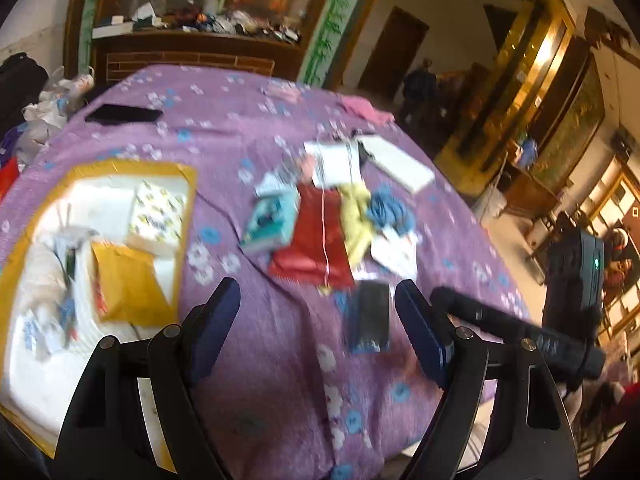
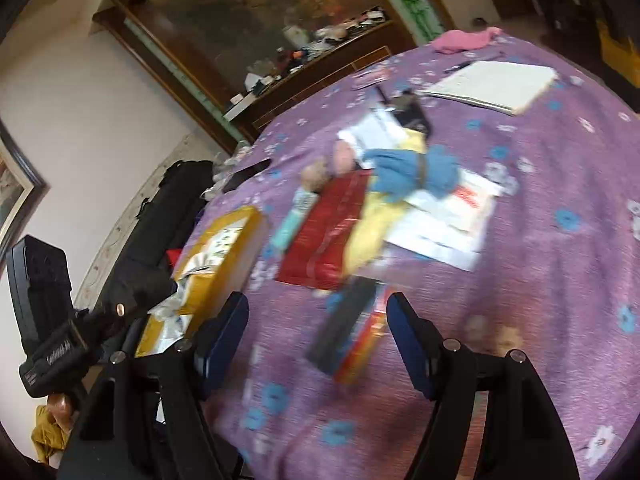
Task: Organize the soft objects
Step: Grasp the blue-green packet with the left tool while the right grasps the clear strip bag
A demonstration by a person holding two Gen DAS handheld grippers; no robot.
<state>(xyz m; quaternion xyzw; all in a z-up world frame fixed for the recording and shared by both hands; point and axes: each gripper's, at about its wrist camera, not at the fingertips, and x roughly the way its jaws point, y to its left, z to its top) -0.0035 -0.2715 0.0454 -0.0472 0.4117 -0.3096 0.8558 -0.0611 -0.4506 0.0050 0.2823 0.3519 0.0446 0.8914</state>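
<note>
Left tool (image 1: 316, 308) and right tool (image 2: 318, 320) both spread wide and empty above the purple flowered cloth-covered counter (image 1: 260, 360), flat black rectangular case (image 1: 370, 316) just beyond, then shiny red pouch (image 1: 314, 236), crumpled blue cloth (image 1: 390, 208), pink cloth (image 1: 362, 108) at far edge.

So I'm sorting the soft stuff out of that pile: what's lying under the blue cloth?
The blue cloth lies over a yellow cloth and white papers on the purple bedspread. Anything directly beneath it is covered, and the blur hides detail.
</note>
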